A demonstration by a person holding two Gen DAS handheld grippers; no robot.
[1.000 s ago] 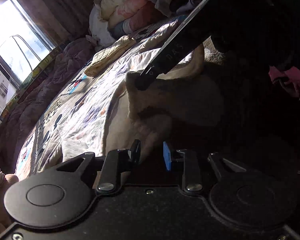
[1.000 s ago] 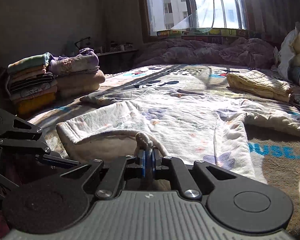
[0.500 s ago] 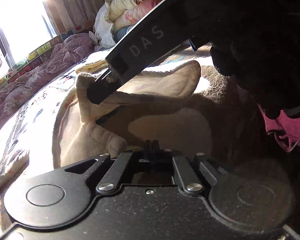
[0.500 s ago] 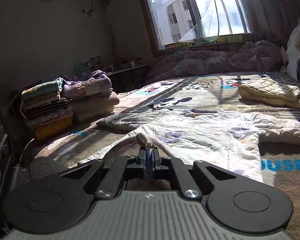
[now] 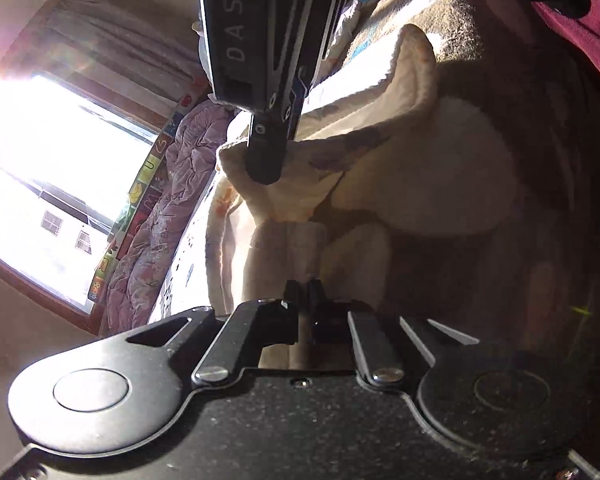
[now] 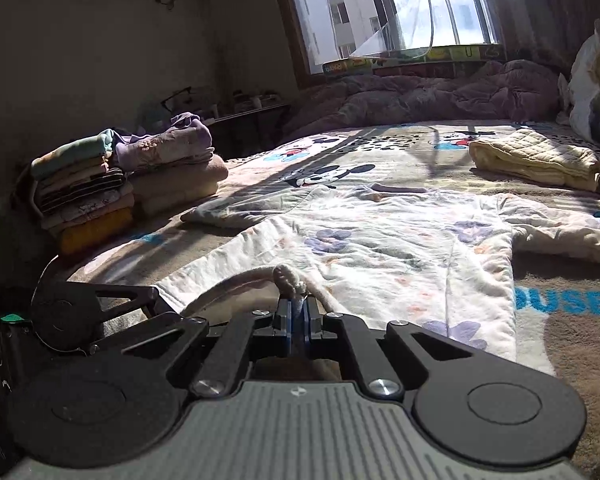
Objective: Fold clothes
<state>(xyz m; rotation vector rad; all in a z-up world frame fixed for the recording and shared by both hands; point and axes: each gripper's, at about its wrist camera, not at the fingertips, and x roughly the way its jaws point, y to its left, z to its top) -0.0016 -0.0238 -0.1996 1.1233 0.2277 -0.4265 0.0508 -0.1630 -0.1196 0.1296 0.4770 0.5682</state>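
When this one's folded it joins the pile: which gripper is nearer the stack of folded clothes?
Left. The left gripper sits on the side of the stack; the right gripper is further away, clamped on the floral garment.

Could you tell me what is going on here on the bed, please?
A person is folding a floral cream garment spread on the bed with two handheld grippers. The right gripper is shut on its near hem. The left gripper is shut at the same hem; whether it grips cloth is unclear. Folded clothes sit stacked alongside.
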